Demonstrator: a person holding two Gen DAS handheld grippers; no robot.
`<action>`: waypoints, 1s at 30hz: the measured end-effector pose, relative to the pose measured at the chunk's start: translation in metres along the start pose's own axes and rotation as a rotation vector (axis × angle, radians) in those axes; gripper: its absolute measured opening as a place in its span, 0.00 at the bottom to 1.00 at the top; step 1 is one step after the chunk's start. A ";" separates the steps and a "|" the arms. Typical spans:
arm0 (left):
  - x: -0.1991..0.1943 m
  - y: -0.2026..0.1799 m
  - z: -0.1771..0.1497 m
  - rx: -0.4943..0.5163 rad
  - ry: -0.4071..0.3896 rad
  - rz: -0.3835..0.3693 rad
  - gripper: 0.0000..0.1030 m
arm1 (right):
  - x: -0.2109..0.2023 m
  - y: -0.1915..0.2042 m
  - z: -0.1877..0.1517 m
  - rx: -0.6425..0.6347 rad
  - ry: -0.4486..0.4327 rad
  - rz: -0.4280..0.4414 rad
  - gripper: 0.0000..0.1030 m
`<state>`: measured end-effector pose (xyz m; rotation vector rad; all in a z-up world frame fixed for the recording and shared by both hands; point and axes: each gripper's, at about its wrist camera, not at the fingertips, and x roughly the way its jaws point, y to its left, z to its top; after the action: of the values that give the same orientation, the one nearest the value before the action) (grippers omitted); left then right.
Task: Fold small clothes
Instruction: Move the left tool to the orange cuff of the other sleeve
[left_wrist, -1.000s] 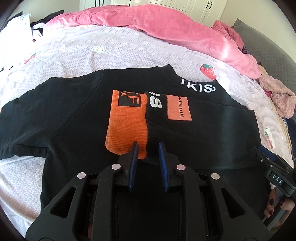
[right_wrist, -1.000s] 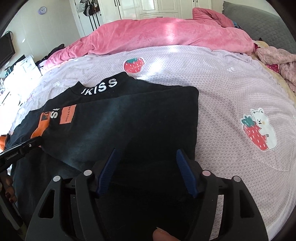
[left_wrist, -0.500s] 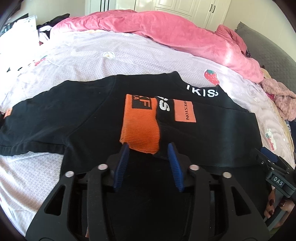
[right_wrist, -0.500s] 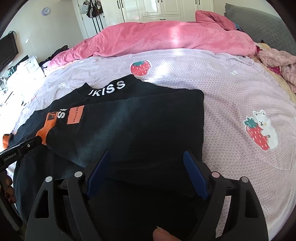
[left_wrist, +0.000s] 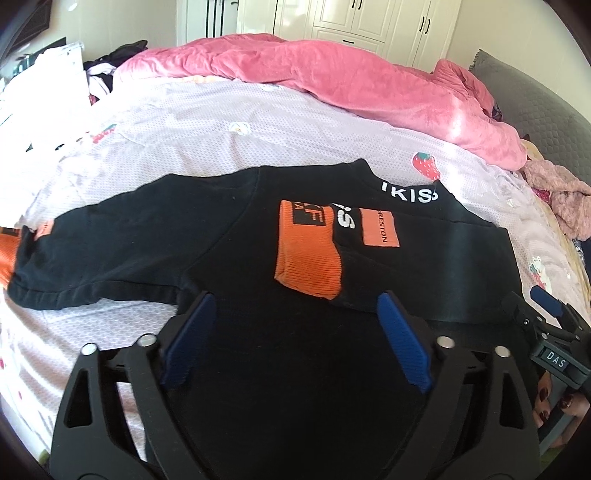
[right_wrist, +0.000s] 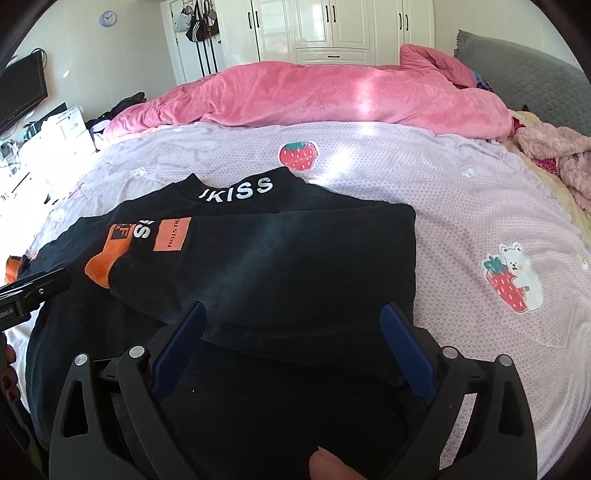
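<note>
Your left gripper (left_wrist: 295, 332) and right gripper (right_wrist: 295, 339) are both opening wide, nothing between the pads — the black sweatshirt (right_wrist: 258, 266) lies on the lilac bedsheet (right_wrist: 461, 206), right sleeve folded across its chest. As you lift away, a pad could snag the loose orange cuff (left_wrist: 308, 258) and drag the fold open.

Lilac bed (right_wrist: 461, 221) — black top (right_wrist: 277, 266), pink duvet (right_wrist: 332, 99) lying on it.
</note>
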<state>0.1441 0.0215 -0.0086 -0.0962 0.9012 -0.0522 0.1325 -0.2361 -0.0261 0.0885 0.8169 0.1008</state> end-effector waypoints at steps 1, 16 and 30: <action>-0.001 0.001 -0.001 0.001 -0.004 0.003 0.88 | -0.001 0.001 0.000 0.000 -0.005 -0.005 0.94; -0.021 0.036 -0.004 -0.023 -0.048 0.053 0.91 | -0.025 0.026 0.006 -0.003 -0.072 0.021 0.95; -0.038 0.072 -0.003 -0.045 -0.087 0.082 0.91 | -0.034 0.078 0.009 -0.055 -0.077 0.055 0.95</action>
<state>0.1180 0.0960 0.0117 -0.1032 0.8190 0.0481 0.1114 -0.1635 0.0132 0.0625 0.7343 0.1708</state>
